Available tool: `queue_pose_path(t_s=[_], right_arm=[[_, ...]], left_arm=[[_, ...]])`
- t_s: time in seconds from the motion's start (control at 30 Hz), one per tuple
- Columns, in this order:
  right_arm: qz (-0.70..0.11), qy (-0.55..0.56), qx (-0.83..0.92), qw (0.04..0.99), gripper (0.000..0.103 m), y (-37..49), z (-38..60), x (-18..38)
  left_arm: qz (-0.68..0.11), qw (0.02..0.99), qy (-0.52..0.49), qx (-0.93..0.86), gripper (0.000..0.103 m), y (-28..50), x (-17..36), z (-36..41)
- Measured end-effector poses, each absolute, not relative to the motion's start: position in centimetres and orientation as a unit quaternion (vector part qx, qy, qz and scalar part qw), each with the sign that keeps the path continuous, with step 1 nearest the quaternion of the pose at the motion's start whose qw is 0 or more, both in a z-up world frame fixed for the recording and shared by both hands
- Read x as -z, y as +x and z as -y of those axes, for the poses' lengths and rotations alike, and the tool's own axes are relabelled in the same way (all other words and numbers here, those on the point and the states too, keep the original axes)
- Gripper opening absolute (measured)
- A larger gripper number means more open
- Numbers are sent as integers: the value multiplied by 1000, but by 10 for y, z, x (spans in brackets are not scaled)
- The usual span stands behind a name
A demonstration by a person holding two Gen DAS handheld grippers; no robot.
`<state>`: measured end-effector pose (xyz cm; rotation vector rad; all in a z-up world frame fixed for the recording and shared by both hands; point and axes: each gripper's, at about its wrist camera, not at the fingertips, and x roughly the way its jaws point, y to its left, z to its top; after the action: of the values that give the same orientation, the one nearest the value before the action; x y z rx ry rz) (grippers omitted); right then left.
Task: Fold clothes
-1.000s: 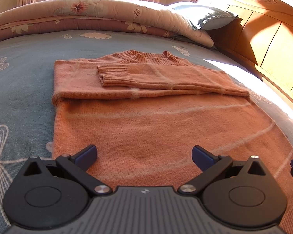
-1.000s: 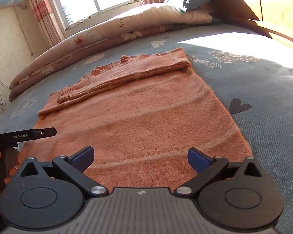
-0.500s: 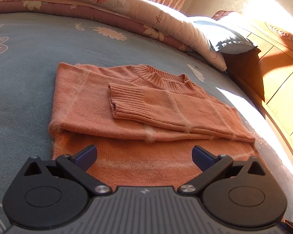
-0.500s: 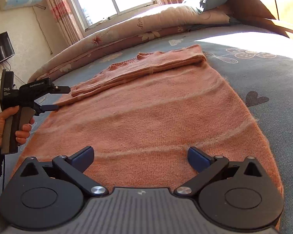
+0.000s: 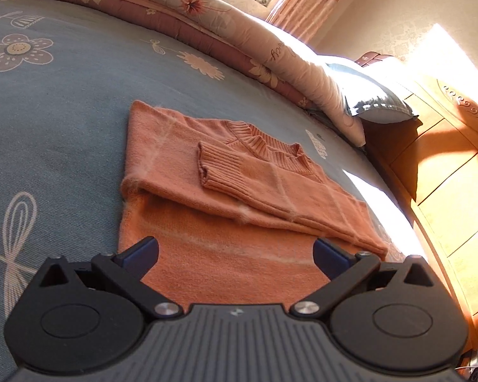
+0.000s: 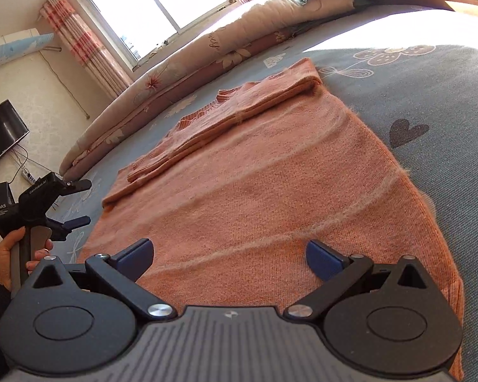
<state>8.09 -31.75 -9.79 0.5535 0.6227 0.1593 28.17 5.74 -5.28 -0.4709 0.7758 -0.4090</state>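
An orange knit sweater [image 5: 226, 242] lies flat on the blue bed, both sleeves folded across its chest below the ribbed collar [image 5: 264, 146]. My left gripper [image 5: 235, 251] is open above the sweater's left side, nothing between its fingers. In the right wrist view the sweater [image 6: 271, 191] stretches away from me, folded sleeves [image 6: 226, 117] at the far end. My right gripper [image 6: 229, 256] hovers open over the hem end. The left gripper [image 6: 76, 203] also shows there at the left, open, held by a hand [image 6: 12, 248] beside the sweater's left edge.
The blue patterned bedsheet [image 5: 63, 102] surrounds the sweater. A rolled floral quilt [image 5: 207, 31] and a grey pillow [image 5: 376, 102] lie along the far side. A wooden headboard [image 5: 446, 191] stands at the right. A window [image 6: 162, 9], an air conditioner [image 6: 12, 46] and a dark screen [image 6: 1, 133] are by the wall.
My left gripper has risen and moved forward along the sweater's left side, tilting toward the folded sleeves. The right gripper has lifted and tilted slightly. Both stayed open.
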Motion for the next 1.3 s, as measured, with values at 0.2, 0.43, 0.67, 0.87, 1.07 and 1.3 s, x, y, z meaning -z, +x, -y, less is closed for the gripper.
queue_pose_path(t_s=[0.2, 0.43, 0.67, 0.87, 1.07, 1.3], right_arm=[[-297, 273, -82, 911, 103, 81, 321, 100], [-289, 305, -92, 903, 103, 82, 329, 103], [-280, 297, -88, 909, 103, 83, 325, 104], [-280, 262, -83, 920, 103, 85, 317, 104], [-280, 287, -84, 912, 103, 86, 323, 105], [-284, 283, -83, 912, 103, 86, 322, 104]], left_arm=[[-409, 875, -198, 166, 102, 264, 72, -45], [-423, 872, -206, 131, 102, 218, 46, -46], [-423, 871, -191, 160, 102, 173, 56, -14], [-417, 876, -185, 158, 102, 143, 73, -1], [-424, 872, -205, 133, 102, 128, 68, -18], [-404, 882, -201, 137, 102, 128, 51, 0]])
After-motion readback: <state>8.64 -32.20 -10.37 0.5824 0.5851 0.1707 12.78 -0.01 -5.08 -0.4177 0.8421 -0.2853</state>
